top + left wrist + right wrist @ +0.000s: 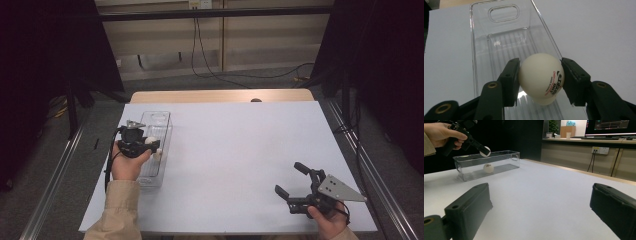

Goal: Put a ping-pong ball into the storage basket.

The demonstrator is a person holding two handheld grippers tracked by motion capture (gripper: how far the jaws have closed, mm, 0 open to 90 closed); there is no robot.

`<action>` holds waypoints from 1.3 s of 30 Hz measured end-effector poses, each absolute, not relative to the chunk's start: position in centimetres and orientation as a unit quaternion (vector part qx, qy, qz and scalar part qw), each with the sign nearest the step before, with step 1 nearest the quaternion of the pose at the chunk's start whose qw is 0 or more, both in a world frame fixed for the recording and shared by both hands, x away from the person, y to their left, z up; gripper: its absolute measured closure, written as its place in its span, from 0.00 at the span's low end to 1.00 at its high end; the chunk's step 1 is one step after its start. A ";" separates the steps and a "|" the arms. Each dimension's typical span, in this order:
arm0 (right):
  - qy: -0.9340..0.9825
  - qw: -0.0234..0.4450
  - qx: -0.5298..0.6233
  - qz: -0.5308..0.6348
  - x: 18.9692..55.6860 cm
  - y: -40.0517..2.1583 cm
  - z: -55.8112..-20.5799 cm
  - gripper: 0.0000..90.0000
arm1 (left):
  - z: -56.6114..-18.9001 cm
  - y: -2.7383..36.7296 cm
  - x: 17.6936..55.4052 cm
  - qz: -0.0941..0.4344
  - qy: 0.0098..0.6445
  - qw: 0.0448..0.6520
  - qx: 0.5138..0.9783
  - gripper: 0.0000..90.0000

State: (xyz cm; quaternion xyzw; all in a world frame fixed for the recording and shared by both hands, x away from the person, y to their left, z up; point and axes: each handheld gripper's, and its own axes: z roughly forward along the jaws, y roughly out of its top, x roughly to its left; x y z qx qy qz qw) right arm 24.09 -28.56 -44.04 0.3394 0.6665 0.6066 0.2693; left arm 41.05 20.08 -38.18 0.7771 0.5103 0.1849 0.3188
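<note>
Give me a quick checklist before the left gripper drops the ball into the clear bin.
1. Left gripper clamped on the held ping-pong ball: ok.
2. Held ball above the clear plastic bin, at its rim: ok.
3. Bin upright on the white table: ok.
4. Second ping-pong ball already in the bin; landing spot free of it: cannot tell.
5. Right gripper open, empty, far from the bin: ok.

The high view is evenly lit from above: the white worktop (235,155) is bright, while the upper left and upper right corners fall into near black. Shadows on it are soft and faint. In the left gripper view the clear bin (506,37) shows small glare spots and the ball (540,75) is slightly soft. In the right gripper view the near jaws are blurred.
</note>
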 end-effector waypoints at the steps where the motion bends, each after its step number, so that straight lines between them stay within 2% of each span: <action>1: 0.667 0.269 0.340 0.606 24.1 -28.6 -44.0 0.03 | -38.3 20.1 41.0 0.184 0.512 0.319 0.777 0.57; 39: 0.666 0.270 0.340 0.606 24.0 -28.6 -44.0 0.03 | -39.2 20.6 40.4 0.185 0.516 0.317 0.774 0.55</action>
